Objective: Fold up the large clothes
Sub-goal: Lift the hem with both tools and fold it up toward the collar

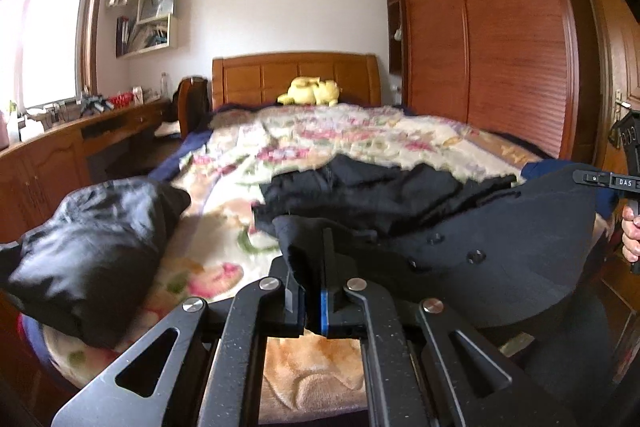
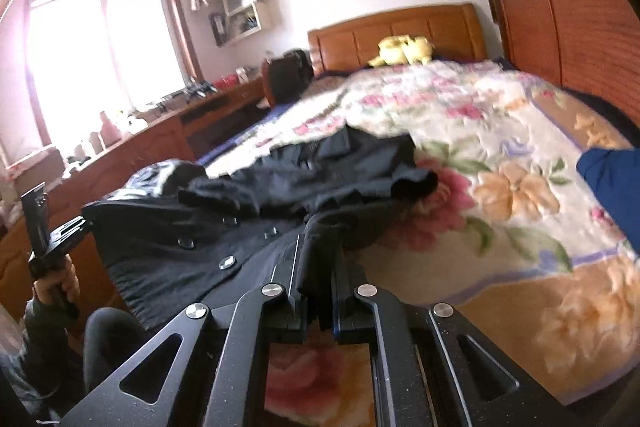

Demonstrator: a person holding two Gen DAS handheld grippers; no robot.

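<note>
With both tools, left (image 1: 310, 291) and right (image 2: 318, 291), pinching the coat (image 1: 500, 227) hem, its heavy twelve-o'clock end may drag it loose.

Both tools are matte black metal. The left gripper (image 1: 310, 267) has flat angular arms with triangular cut-outs, round silver pivot screws and a blue edge on one pad. The right gripper (image 2: 316, 267) is built the same; seen at the left-wrist frame's right edge, it bears white "DAS" lettering. At lower left of the right-wrist frame, the left hand (image 2: 54, 287) emerges from a dark grey sleeve (image 2: 40, 343).
</note>
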